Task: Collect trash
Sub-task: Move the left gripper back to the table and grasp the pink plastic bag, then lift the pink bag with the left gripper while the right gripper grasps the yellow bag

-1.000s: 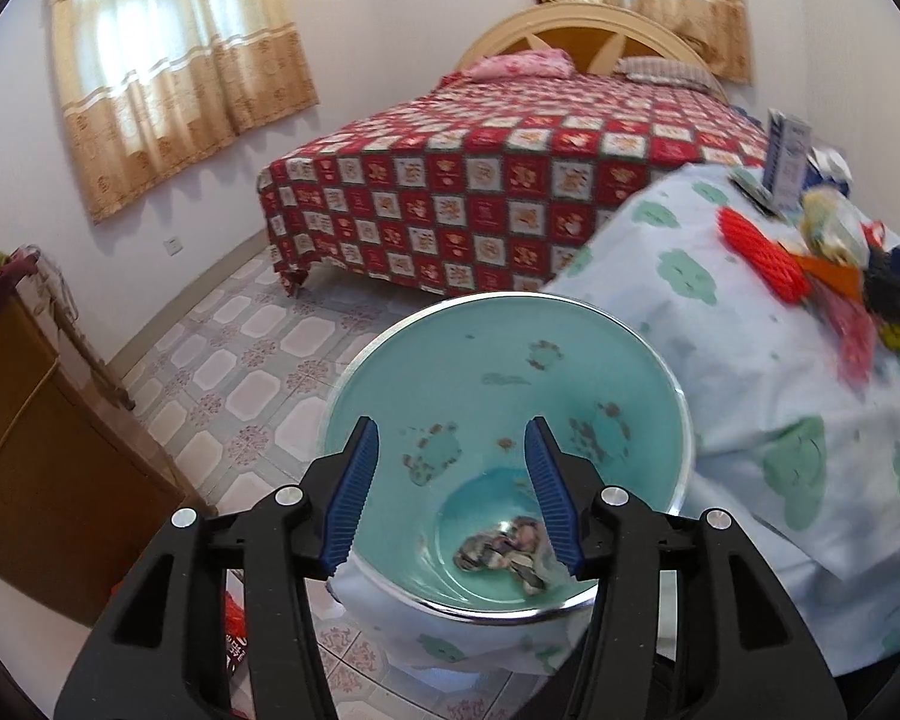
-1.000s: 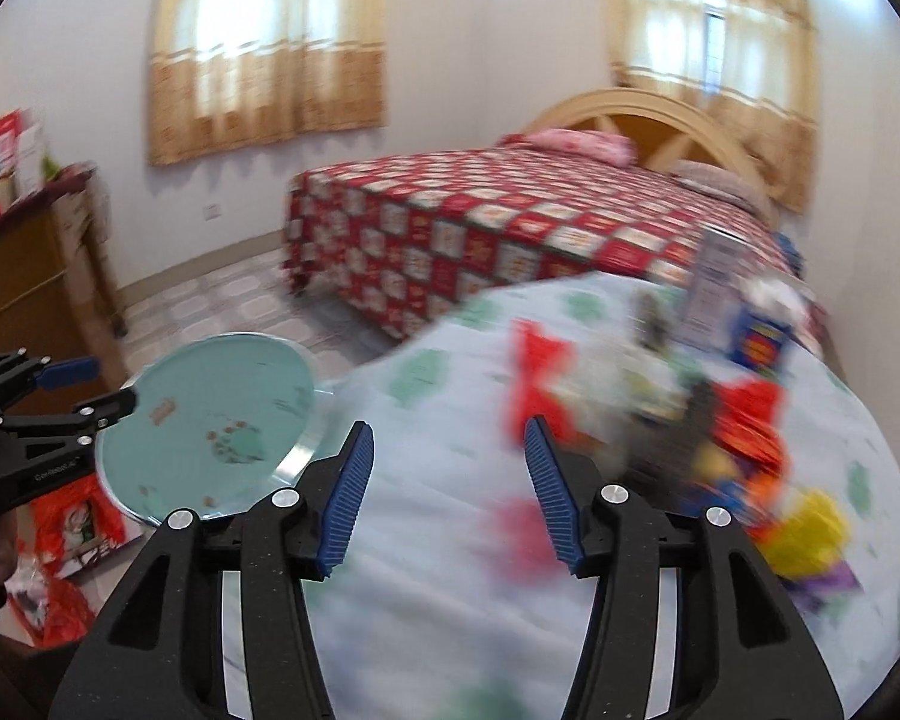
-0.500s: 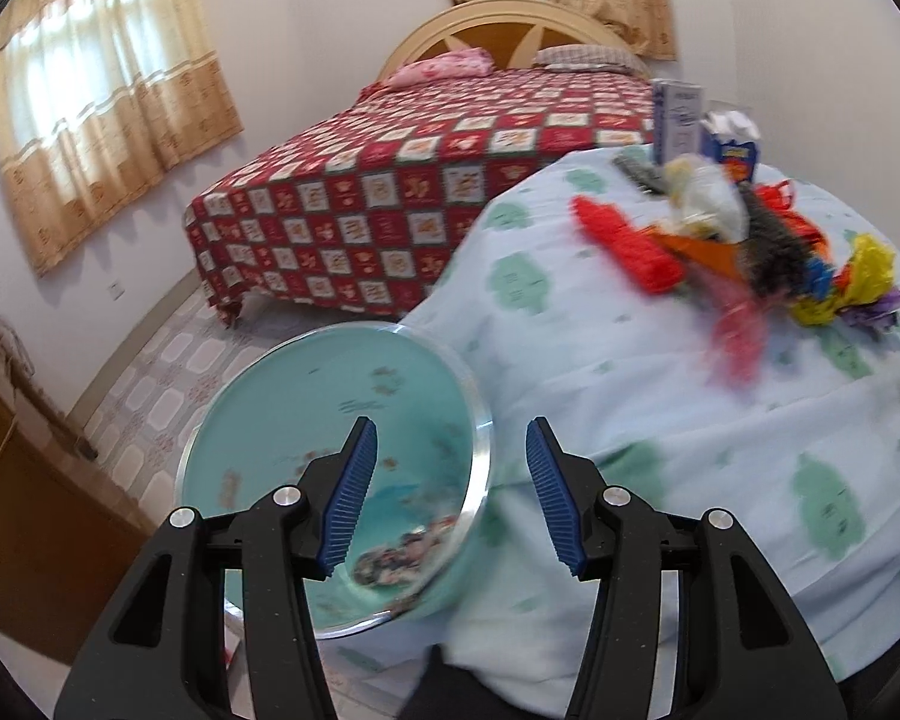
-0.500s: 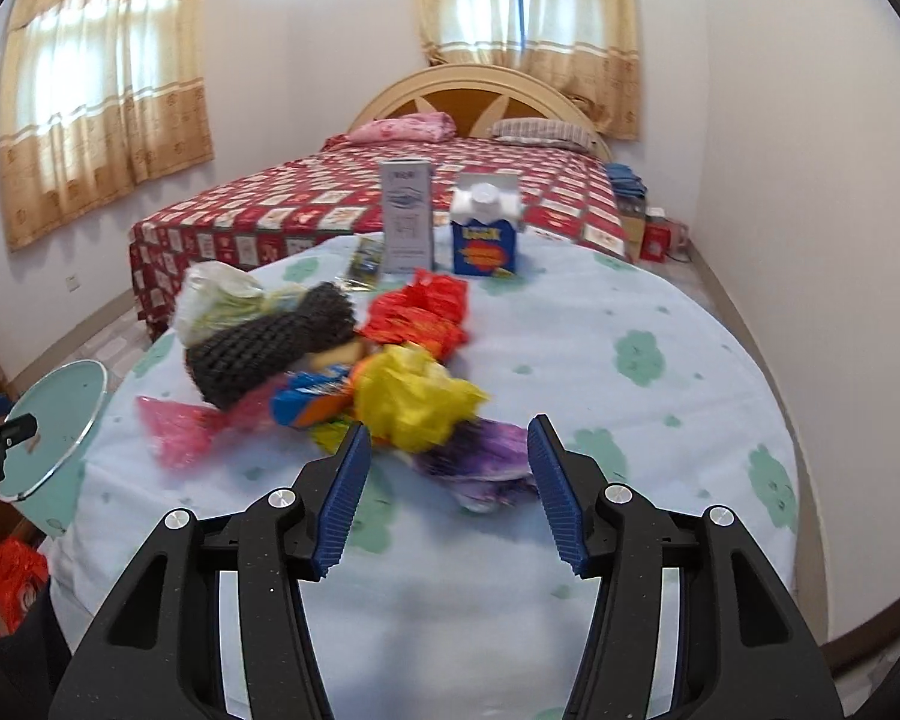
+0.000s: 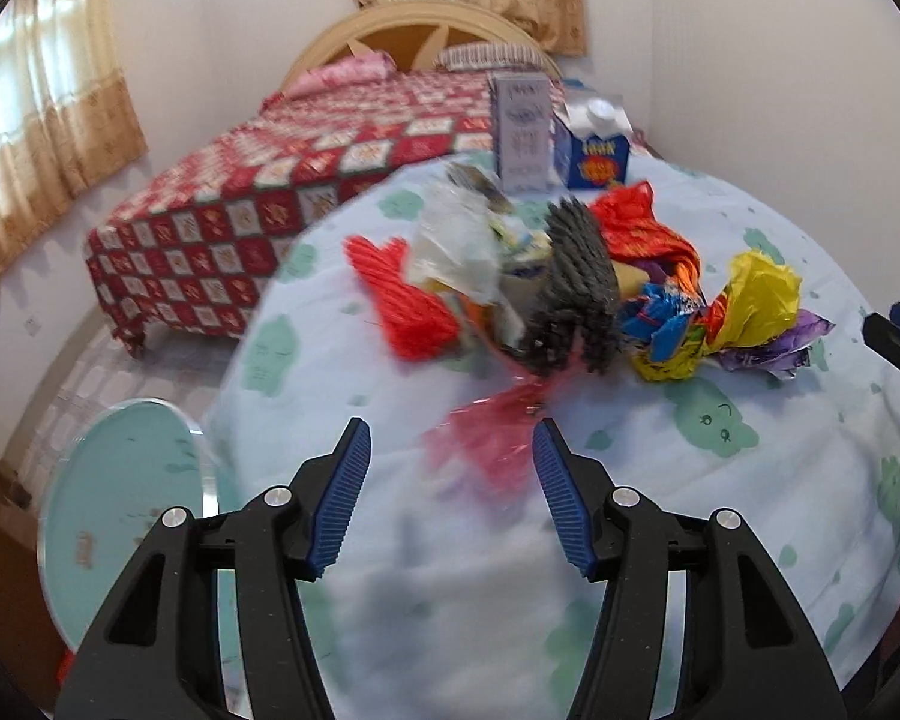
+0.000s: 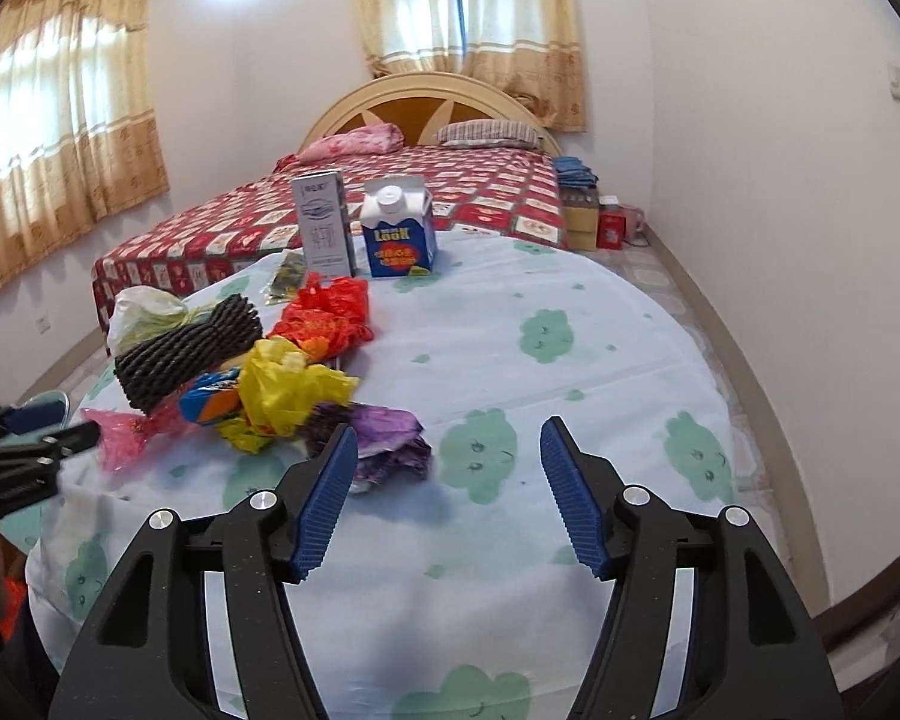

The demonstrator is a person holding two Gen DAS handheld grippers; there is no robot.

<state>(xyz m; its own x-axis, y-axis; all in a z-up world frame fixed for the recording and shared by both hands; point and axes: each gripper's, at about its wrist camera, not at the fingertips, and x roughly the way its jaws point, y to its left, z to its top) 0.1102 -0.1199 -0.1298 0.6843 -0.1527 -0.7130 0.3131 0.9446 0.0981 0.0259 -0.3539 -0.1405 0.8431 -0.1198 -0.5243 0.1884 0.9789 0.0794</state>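
A pile of trash lies on the round table with the green-patterned cloth point(image 6: 570, 360): pink cellophane wrapper point(image 5: 486, 444), red foam net point(image 5: 402, 294), black foam net point(image 6: 186, 354), yellow bag point(image 6: 288, 384), purple wrapper point(image 6: 384, 432), red bag point(image 6: 330, 315). My left gripper point(image 5: 450, 438) hovers just short of the pink wrapper, its jaws closing, and the pads are not touching it. My right gripper point(image 6: 447, 438) is over bare cloth with its jaws opening and nothing between them; the purple wrapper lies by its left finger. A teal bin point(image 5: 126, 510) stands below the table's left edge.
A tall white box point(image 6: 324, 225) and a blue milk carton point(image 6: 399, 234) stand at the table's far side. A bed with a red patterned cover point(image 6: 480, 192) is behind. A white plastic bag point(image 5: 456, 240) sits at the pile's back.
The left gripper swung from over the teal bin to the trash pile. The right gripper moved in toward the pile and its jaws spread wider.
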